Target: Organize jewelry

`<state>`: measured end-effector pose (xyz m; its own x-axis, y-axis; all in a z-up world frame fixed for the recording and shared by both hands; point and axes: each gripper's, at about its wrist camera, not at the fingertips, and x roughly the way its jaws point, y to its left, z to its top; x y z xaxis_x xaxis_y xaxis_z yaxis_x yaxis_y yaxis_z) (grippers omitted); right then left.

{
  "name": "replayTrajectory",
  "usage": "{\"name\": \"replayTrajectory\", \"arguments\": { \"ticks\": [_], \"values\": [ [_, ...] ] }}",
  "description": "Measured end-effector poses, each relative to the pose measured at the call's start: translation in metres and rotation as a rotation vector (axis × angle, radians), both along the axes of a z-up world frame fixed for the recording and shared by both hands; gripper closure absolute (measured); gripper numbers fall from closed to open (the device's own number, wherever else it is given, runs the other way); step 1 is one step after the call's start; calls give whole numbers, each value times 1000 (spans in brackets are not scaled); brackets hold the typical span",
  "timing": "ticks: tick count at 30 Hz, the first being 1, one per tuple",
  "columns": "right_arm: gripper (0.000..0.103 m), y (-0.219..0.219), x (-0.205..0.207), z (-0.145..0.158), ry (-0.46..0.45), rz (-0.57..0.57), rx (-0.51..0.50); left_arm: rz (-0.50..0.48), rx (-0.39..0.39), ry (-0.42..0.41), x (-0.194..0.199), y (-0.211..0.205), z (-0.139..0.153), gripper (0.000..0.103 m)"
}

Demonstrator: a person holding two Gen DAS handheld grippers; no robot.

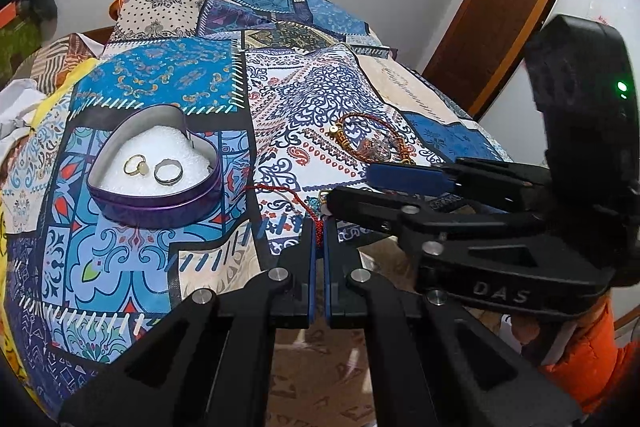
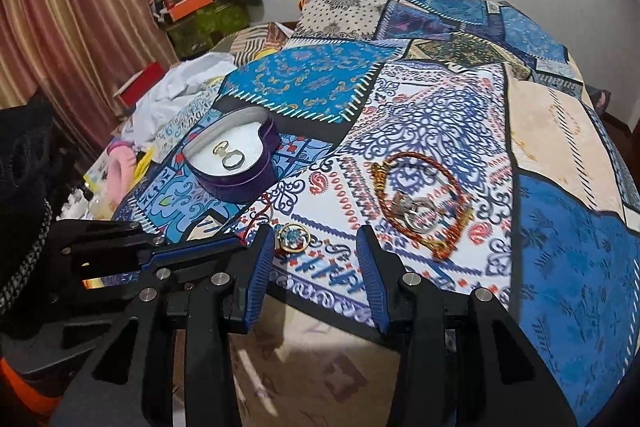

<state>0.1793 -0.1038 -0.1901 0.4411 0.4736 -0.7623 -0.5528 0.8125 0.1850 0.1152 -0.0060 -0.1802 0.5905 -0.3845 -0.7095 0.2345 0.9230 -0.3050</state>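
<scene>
A purple heart-shaped tin [image 1: 160, 203] [image 2: 240, 183] with white foam holds a gold ring [image 1: 135, 164] and a silver ring [image 1: 168, 171]. My left gripper [image 1: 319, 227] is shut on a thin red cord [image 1: 312, 213] at the cloth's near edge. The cord leads to a round gold pendant [image 2: 294, 237]. My right gripper [image 2: 316, 247] is open, with the pendant just inside its left finger. A red-and-gold braided bracelet [image 2: 424, 203] [image 1: 372, 141] lies to the right with a silver ring [image 2: 418, 215] inside it.
Everything lies on a blue patchwork cloth [image 1: 160, 75] [image 2: 572, 267] over a bed. Crumpled white paper [image 2: 176, 99] and a red box [image 2: 140, 83] sit at the left. A wooden door [image 1: 504, 7] stands at the right. Patterned floor [image 2: 312, 371] shows below the edge.
</scene>
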Motion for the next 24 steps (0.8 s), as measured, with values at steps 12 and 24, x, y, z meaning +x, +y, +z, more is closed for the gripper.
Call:
{"name": "replayTrajectory", "arguments": {
  "ticks": [12,24],
  "values": [
    [90,12,-1,-9,-30,68,-64,3,13,5,2,2,-5,102],
    [98,-18,-5,3,-44,-49,-3,20,41,5,1,-1,0,102]
  ]
}}
